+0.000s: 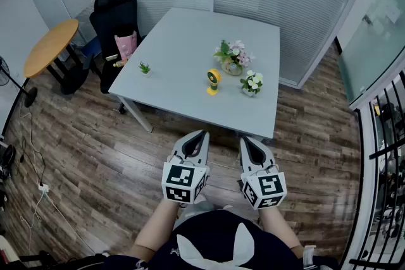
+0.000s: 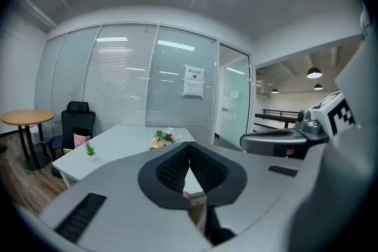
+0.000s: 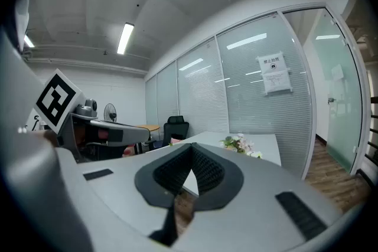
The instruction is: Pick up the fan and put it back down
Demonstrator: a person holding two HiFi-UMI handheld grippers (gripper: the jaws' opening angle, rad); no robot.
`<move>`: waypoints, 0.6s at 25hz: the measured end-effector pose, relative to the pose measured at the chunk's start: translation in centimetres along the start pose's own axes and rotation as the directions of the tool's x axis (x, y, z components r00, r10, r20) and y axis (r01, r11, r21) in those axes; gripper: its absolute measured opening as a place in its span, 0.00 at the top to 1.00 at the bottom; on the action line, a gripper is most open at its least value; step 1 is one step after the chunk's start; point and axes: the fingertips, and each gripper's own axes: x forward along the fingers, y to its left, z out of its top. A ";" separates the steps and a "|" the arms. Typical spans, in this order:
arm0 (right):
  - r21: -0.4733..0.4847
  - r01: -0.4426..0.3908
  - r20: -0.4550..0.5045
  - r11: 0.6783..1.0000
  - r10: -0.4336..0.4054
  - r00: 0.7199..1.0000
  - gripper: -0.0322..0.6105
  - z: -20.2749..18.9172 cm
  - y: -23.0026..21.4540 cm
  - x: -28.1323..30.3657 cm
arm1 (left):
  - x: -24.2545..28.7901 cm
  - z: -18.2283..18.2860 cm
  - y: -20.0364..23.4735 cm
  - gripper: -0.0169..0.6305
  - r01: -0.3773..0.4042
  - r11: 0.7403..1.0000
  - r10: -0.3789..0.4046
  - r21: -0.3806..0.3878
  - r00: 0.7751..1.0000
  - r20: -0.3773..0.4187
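Though light and rigid-looking, the yellow fan (image 1: 214,81) on the far table (image 1: 183,41) seems tippy; grasp its stem. Near, the left gripper (image 1: 200,135) and right gripper (image 1: 245,140) have jaws closed, empty.

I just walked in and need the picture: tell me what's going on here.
A person stands a little back from the grey table, holding the left gripper and the right gripper out in front, side by side. Both have their fingers shut on nothing. The yellow fan stands untouched on the table, beside two flower pots.
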 end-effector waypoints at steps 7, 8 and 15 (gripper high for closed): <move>0.003 0.029 -0.020 1.000 -0.028 0.999 0.95 -1.9 1.2 0.7 | -0.3 -2.6 2.1 0.94 0.027 1.000 -0.027 -0.007 0.999 -0.041; 0.005 0.034 -0.020 0.999 -0.034 0.999 0.95 -1.9 1.1 0.9 | -0.1 -2.7 2.4 0.94 0.030 0.999 -0.030 -0.012 0.999 -0.044; 0.014 0.006 -0.035 1.000 -0.005 0.999 0.94 -2.3 0.6 2.4 | 0.9 -2.3 4.0 0.94 0.040 0.999 -0.041 -0.024 0.999 -0.014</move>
